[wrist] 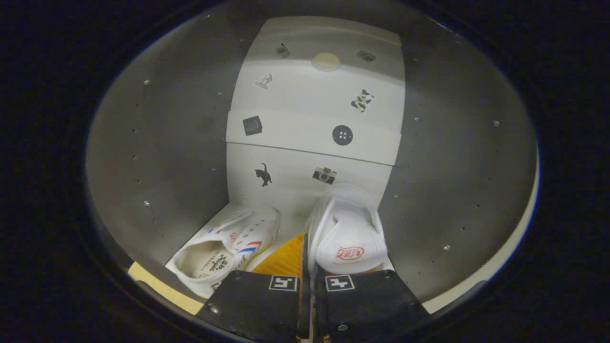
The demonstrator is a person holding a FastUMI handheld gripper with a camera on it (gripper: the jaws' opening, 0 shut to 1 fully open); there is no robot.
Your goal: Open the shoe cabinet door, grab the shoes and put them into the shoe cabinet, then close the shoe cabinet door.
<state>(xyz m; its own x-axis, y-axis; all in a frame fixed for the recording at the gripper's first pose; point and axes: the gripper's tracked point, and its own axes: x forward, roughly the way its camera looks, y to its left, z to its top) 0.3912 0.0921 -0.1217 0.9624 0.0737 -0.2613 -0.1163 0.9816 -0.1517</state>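
Gripper view | fingers (309, 267) pinch shoe (350, 238) | cabinet floor (228, 212) | stickered back wall (310, 152)

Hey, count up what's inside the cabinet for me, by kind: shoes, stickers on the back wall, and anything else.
Shoes: 2, the left shoe lying on the floor and the right shoe pinched at its edge in the shut tongs.
Stickers: 6, for example the cat sticker.
Round light: 1.
Total: 9
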